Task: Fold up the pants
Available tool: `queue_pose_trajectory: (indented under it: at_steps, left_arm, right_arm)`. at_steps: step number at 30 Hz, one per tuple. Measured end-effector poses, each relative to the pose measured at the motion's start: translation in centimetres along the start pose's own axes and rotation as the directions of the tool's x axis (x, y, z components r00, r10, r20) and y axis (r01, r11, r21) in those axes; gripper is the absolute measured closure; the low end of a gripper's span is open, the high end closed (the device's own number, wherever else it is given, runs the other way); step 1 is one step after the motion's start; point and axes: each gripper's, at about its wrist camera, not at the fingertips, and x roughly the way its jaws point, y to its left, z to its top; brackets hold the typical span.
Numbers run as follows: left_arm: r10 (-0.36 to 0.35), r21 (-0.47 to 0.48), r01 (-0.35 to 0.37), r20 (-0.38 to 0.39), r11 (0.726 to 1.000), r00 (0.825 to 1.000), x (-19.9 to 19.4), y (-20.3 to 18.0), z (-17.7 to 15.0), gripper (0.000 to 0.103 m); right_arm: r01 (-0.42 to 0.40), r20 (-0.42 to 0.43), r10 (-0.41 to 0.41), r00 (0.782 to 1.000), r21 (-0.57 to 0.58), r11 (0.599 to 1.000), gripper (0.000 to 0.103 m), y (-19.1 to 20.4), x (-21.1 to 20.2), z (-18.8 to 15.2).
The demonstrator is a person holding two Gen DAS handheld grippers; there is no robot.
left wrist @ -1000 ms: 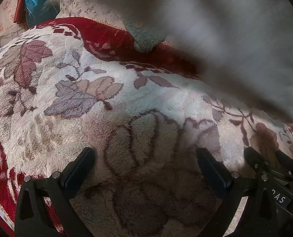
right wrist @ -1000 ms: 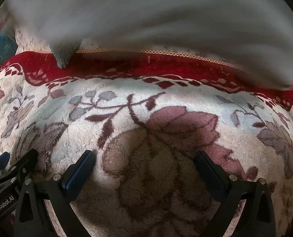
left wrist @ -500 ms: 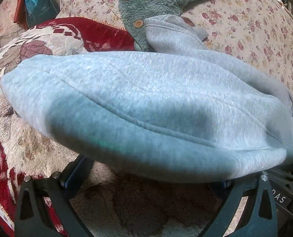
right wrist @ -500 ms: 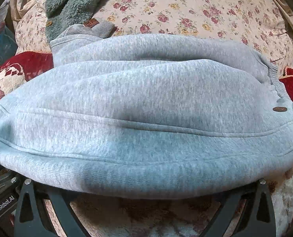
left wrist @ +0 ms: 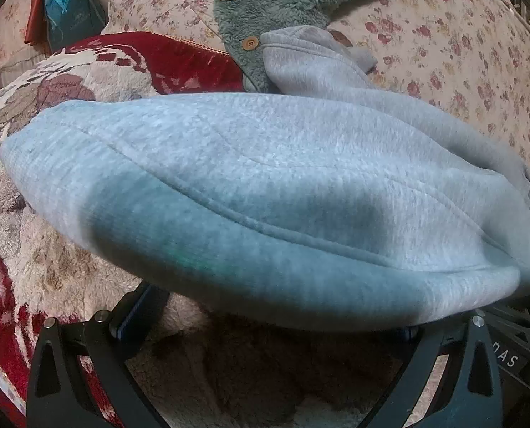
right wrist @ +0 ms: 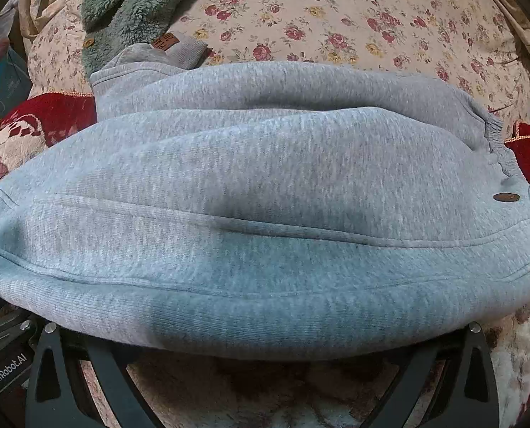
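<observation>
The grey fleece pants (left wrist: pixel 272 185) lie in a heap on the floral blanket (left wrist: pixel 51 256), right in front of both cameras; they fill the right wrist view (right wrist: pixel 265 207) too. A ribbed hem edge lies over the fingertips of both grippers. My left gripper (left wrist: pixel 268 317) is wide open, its left finger (left wrist: pixel 136 314) showing below the cloth and the right one mostly hidden. My right gripper (right wrist: pixel 261 335) is also wide open, fingertips hidden under the cloth. A small brown button (right wrist: pixel 506 197) sits near the elastic waistband at the right.
A green fleece jacket (left wrist: pixel 275 3) with wooden buttons lies behind the pants on a rose-print quilt (left wrist: pixel 443 46). A blue bag (left wrist: pixel 72 18) stands at far left. The other gripper's body (left wrist: pixel 514 349) shows at lower right in the left wrist view.
One second ago the pants were a blur in the air above the bare blanket. They have dropped onto the blanket over both grippers' fingertips. Since half a second ago they lie still.
</observation>
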Motion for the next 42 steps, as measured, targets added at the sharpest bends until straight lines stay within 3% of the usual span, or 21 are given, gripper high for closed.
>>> queue_pose_trajectory:
  at_steps: [10,16,20,24,32,42]
  left_arm:
    - [-0.004,0.01,0.004,-0.019,1.0,1.0,-0.5,0.2,-0.2,0.0]
    - [0.018,0.029,-0.018,0.013,0.999,1.0,-2.5,-0.7,-0.8,0.0]
    - [0.02,0.009,-0.02,0.043,1.0,0.999,-4.5,-1.2,-1.5,0.0]
    - [0.017,-0.007,-0.017,0.078,1.0,0.997,-6.3,-1.8,-1.8,0.0]
    - [0.009,0.037,-0.014,0.14,0.999,0.99,-9.3,-4.3,-1.7,0.0]
    - [0.002,0.041,-0.008,0.145,0.999,0.989,-10.8,-5.5,-2.1,0.0]
  right_arm:
    - [0.006,-0.004,-0.006,1.0,-0.009,1.0,0.0,0.1,0.2,-0.1]
    - [-0.077,-0.031,0.075,0.997,-0.082,0.994,0.0,-0.4,-0.3,-0.2]
    - [-0.155,-0.047,0.151,0.988,-0.122,0.98,0.0,-1.4,-1.6,-0.8]
    - [-0.221,-0.01,0.222,0.975,-0.126,0.967,0.001,-2.7,-4.5,-1.4]
    - [-0.247,0.083,0.276,0.958,-0.253,0.935,0.001,-4.2,-9.9,-1.4]
    - [-0.363,0.058,0.385,0.921,-0.227,0.904,0.001,-6.9,-11.9,-1.6]
